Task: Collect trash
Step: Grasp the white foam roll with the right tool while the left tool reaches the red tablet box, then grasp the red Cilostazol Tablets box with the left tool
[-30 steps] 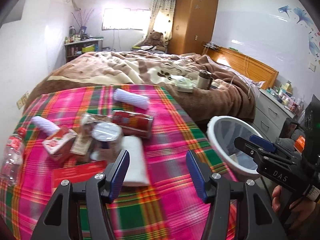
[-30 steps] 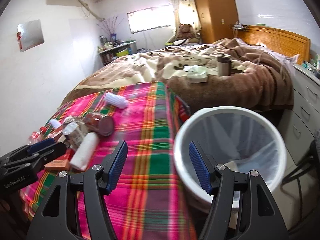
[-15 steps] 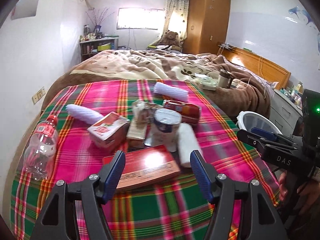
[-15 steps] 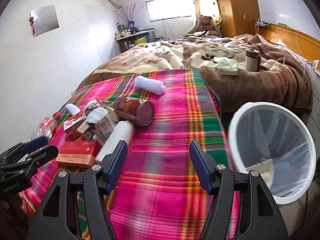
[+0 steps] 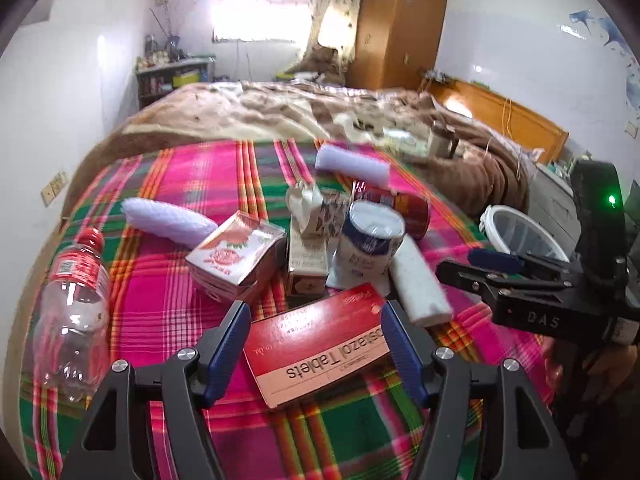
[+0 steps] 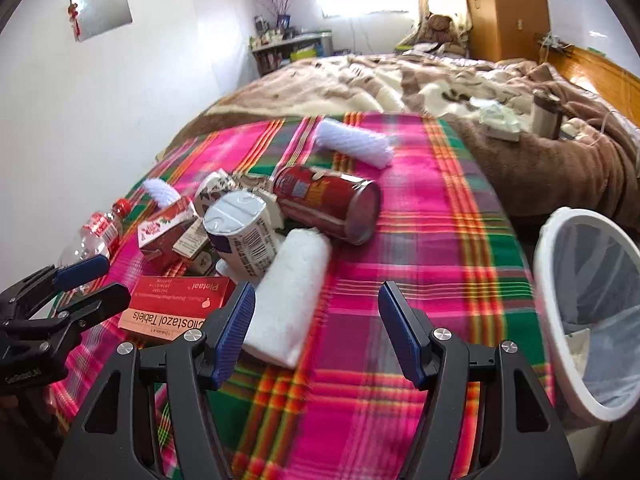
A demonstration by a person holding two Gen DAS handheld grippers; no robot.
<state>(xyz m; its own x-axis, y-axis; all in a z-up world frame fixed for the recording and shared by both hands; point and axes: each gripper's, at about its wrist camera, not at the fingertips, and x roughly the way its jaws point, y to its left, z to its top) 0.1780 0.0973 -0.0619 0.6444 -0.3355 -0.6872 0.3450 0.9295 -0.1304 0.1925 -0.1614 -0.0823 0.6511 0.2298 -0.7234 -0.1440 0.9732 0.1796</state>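
Since a second ago both cameras have swung off the bin and closed on the pile, so a first pick looks imminent. From the left in the left wrist view: a clear plastic bottle with a red label (image 5: 70, 300) lies at nine o'clock, then a white-and-red crushed carton (image 5: 236, 258), then a flat red-and-pink tablet box (image 5: 320, 344) at six o'clock. The left gripper (image 5: 314, 344) now frames that box, jaws wide apart on either side of it and holding nothing; a second ago they framed bare cloth. A white foil-topped cup (image 5: 370, 242) stands just beyond, a white rolled towel (image 5: 418, 284) at three o'clock of the box. The right gripper (image 6: 318, 330) hovers spread wide and empty, the towel's end beside its left finger. The white round wastebasket with a clear liner (image 6: 592, 320) sits at three o'clock, off the cloth's edge. Everything rests on a pink-and-green plaid cloth (image 6: 420, 240); behind, a bed with a brown blanket (image 6: 520, 152), a wooden wardrobe (image 5: 400, 24) and a bright window (image 5: 256, 20).
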